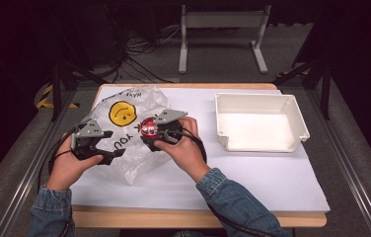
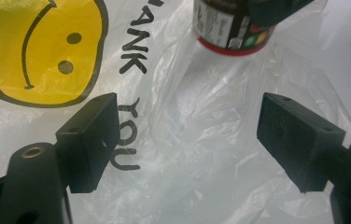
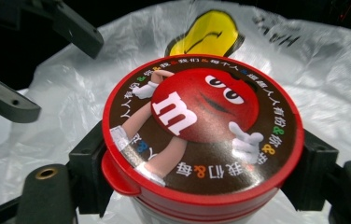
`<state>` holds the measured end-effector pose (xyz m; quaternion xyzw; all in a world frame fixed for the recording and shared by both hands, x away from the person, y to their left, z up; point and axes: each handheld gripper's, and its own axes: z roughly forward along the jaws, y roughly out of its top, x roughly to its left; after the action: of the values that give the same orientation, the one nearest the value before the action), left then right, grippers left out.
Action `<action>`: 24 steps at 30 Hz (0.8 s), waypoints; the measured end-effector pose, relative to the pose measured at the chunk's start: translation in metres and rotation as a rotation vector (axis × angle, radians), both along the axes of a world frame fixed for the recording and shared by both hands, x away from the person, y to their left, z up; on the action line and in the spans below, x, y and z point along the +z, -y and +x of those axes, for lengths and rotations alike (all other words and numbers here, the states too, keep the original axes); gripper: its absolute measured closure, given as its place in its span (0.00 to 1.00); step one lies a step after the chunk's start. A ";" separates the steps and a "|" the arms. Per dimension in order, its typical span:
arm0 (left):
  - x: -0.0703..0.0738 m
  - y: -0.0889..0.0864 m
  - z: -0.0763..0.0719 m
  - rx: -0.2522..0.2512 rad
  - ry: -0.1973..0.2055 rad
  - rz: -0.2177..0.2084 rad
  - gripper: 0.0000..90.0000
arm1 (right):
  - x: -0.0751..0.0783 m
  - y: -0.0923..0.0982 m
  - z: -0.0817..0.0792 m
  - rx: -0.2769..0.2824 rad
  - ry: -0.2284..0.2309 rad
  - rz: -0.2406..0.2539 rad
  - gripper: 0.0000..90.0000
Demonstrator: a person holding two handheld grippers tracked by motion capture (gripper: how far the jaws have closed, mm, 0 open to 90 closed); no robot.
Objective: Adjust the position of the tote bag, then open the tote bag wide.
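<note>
Denim sleeves (image 1: 233, 195) came in from the near edge of the counter (image 1: 272, 177), which was covered with white paper. Each hand carried one black gripper with a grey three-cornered plate on top.

In the right gripper view, the right gripper (image 3: 201, 154) was clenched on a round candy tub (image 3: 201, 135). Its two black pads pressed on the opposite sides of the tub, just under the red lid, so the jaws stood quite wide apart. The lid showed a red cartoon candy figure with a white letter m and a ring of small coloured characters. In the high view, the right gripper (image 1: 155, 132) held this tub (image 1: 148, 127) above the plastic bag, near the middle of the counter.

The left gripper (image 1: 99, 148) was released. In the left gripper view, its jaws stood wide open and held nothing between them; the left gripper (image 2: 187, 130) hovered over the crumpled plastic bag (image 2: 201, 154), and I could not tell if the pads touched the film. The tub (image 2: 232, 28) appeared at the top of that view.

The thin white plastic bag (image 1: 124, 128) lay on the left half of the counter, with a yellow smiley face (image 1: 123, 112) and black "THANK YOU" letters.

Further to the right, well apart from the bag, stood a white tray (image 1: 299, 118).
</note>
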<state>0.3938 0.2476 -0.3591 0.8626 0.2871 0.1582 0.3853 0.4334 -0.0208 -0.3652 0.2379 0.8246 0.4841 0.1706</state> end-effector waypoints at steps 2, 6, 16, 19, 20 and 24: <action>0.001 0.000 0.001 -0.001 0.002 -0.005 0.25 | 0.006 0.005 -0.001 0.004 0.007 0.005 0.27; 0.004 -0.001 0.003 -0.002 0.009 -0.013 0.25 | 0.018 0.015 -0.003 0.011 0.018 0.009 0.27; 0.008 -0.003 0.004 0.003 0.017 -0.025 0.24 | 0.047 0.042 -0.012 0.046 0.047 0.011 0.27; 0.009 -0.005 0.004 0.009 0.020 -0.028 0.24 | 0.054 0.050 -0.013 0.050 0.052 0.006 0.27; 0.009 -0.005 0.004 0.009 0.020 -0.028 0.24 | 0.057 0.052 -0.013 0.052 0.053 0.005 0.27; 0.009 -0.010 0.003 0.018 0.019 -0.035 0.23 | 0.064 0.062 -0.013 0.052 0.059 -0.002 0.27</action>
<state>0.3967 0.2573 -0.3499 0.8515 0.2938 0.1650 0.4017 0.4206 -0.0829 -0.3014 0.2017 0.8257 0.4942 0.1826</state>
